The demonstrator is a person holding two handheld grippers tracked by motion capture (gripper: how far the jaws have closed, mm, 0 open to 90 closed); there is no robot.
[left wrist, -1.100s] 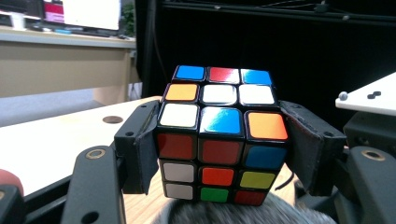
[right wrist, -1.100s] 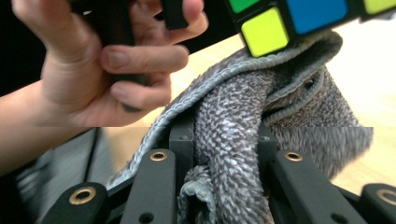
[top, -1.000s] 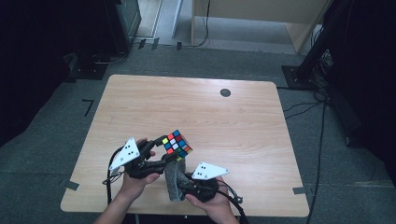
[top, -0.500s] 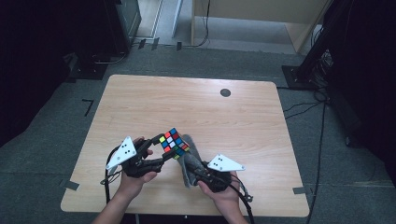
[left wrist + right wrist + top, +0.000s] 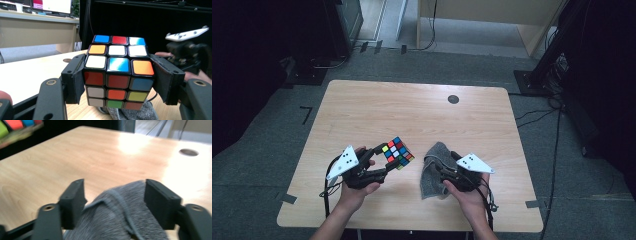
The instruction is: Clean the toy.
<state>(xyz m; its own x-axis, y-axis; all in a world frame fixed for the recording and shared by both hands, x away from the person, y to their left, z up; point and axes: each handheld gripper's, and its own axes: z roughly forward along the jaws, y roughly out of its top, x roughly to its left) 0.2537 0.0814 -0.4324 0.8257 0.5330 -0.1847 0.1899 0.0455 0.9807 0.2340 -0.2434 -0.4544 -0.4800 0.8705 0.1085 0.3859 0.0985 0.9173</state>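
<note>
The left hand-held gripper [image 5: 379, 159] clamps the multicoloured plastic puzzle cube [image 5: 397, 153] above the table's [image 5: 412, 110] near edge. Just right of it, the right hand-held gripper's [image 5: 443, 167] jaws have just been opening, the crumpled grey cloth [image 5: 433, 170] loose between them.

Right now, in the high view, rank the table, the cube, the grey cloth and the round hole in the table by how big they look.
1. Table
2. Cloth
3. Cube, somewhat smaller than the cloth
4. Hole, smallest, though it lies farthest from the camera
</note>
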